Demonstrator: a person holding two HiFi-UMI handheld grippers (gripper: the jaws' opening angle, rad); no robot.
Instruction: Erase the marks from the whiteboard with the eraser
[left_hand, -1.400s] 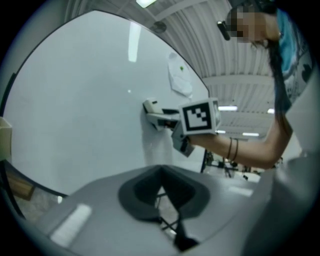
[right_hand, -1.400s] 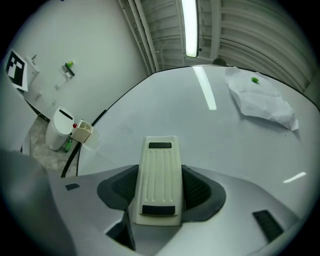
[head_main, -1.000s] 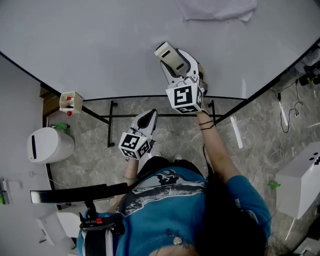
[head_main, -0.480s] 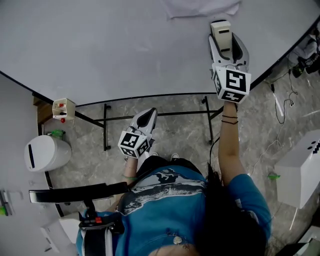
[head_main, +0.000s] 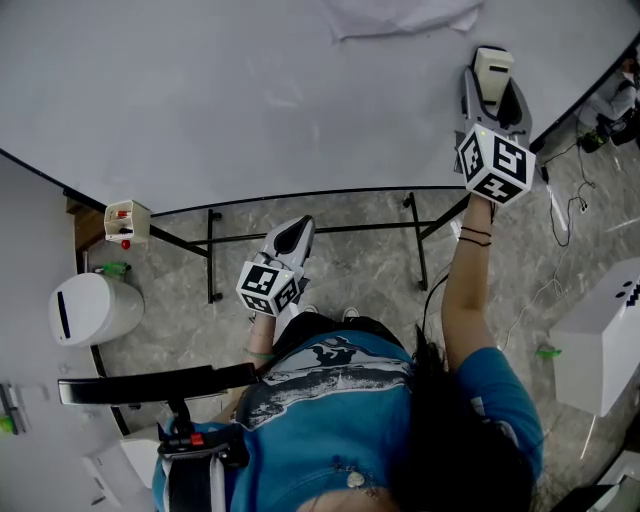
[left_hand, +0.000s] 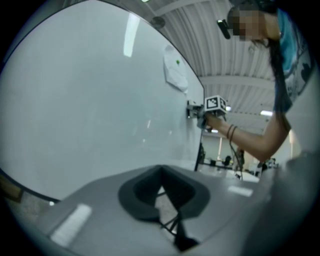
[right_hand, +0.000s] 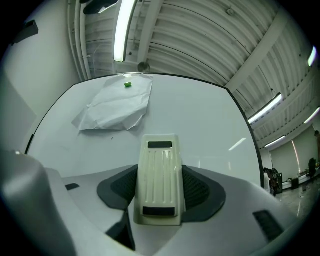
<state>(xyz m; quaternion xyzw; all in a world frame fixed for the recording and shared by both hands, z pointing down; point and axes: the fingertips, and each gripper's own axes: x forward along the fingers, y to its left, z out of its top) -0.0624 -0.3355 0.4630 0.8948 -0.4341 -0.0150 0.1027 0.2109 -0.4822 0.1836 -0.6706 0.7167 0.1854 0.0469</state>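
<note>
White and glossy, the whiteboard fills the upper part of the head view, standing on a dark frame over a grey marbled floor. A person in a teal shirt stands before it, right arm stretched out, left arm tucked close to the body. The right gripper reaches the board near its right edge, jaws clamped on the cream, ribbed eraser – its far end looks to be against the board's face. The left gripper hangs low over the floor, jaws brought together on nothing. Above and left of the eraser, a crumpled paper sheet hangs on the board under a small green magnet.
</note>
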